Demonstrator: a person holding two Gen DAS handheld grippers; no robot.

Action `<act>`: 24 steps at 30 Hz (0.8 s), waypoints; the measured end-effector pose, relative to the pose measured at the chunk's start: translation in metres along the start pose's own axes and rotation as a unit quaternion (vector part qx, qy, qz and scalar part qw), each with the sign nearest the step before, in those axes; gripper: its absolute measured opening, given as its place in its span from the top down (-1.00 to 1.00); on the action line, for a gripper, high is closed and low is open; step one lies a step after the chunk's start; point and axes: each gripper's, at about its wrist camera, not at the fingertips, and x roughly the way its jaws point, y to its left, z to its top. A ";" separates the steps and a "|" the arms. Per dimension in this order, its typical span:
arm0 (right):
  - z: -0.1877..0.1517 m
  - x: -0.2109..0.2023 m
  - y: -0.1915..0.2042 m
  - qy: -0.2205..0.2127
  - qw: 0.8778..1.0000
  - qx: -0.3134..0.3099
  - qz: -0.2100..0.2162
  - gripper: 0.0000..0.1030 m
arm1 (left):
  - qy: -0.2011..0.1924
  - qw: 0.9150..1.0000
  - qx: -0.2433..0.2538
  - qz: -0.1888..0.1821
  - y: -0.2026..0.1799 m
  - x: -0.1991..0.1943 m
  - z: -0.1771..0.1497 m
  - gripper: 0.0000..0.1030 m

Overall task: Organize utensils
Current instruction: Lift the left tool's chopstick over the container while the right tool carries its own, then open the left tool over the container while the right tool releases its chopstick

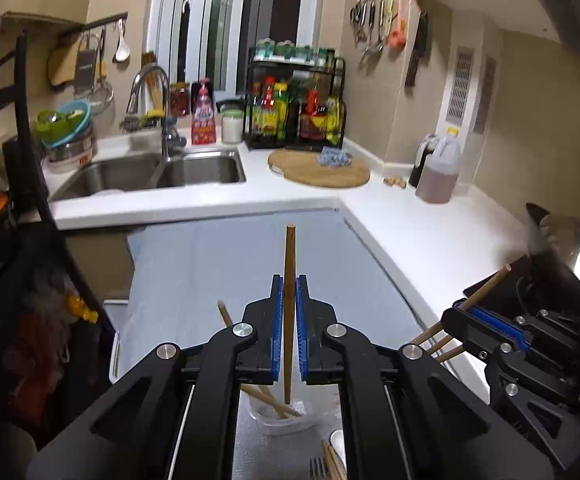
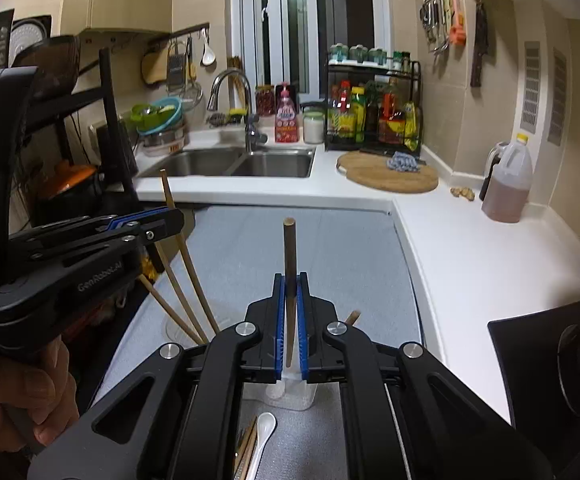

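1 chopstick (image 1: 289, 300) pinched in each hand-held gripper, left (image 1: 289, 308) and right (image 2: 289, 312); lower ends hidden behind black linkages.

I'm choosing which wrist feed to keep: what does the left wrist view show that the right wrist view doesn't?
Only the left wrist view: a steel pot lid at right and a fork at the bottom edge.

Only the right wrist view: a white spoon on the grey mat and the hand gripping the left claw.

Both: each claw shut on a brown chopstick, with the sink and round cutting board behind.
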 end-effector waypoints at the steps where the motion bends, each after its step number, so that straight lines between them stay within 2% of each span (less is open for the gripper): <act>1: -0.003 0.003 0.000 0.004 1.000 0.001 0.000 0.85 | 0.006 1.000 0.001 0.004 0.000 0.004 -0.004 0.88; 4: -0.009 0.008 -0.001 0.009 1.000 0.007 -0.001 0.68 | 0.009 1.000 0.003 0.013 0.000 0.003 -0.008 0.78; 6: -0.010 0.005 0.002 0.005 1.000 0.005 -0.002 0.52 | 0.004 1.000 0.003 0.020 -0.001 -0.002 -0.009 0.36; 8: -0.010 0.001 0.004 0.000 1.000 0.001 -0.007 0.44 | -0.006 1.000 0.006 0.027 -0.002 -0.012 -0.008 0.34; 15: -0.007 -0.025 0.012 -0.016 1.000 -0.006 -0.017 0.44 | -0.022 0.999 0.009 0.034 -0.006 -0.044 -0.006 0.34; 24: -0.015 -0.078 0.021 -0.044 0.999 -0.007 -0.027 0.44 | -0.040 0.998 0.010 0.043 -0.012 -0.098 -0.022 0.34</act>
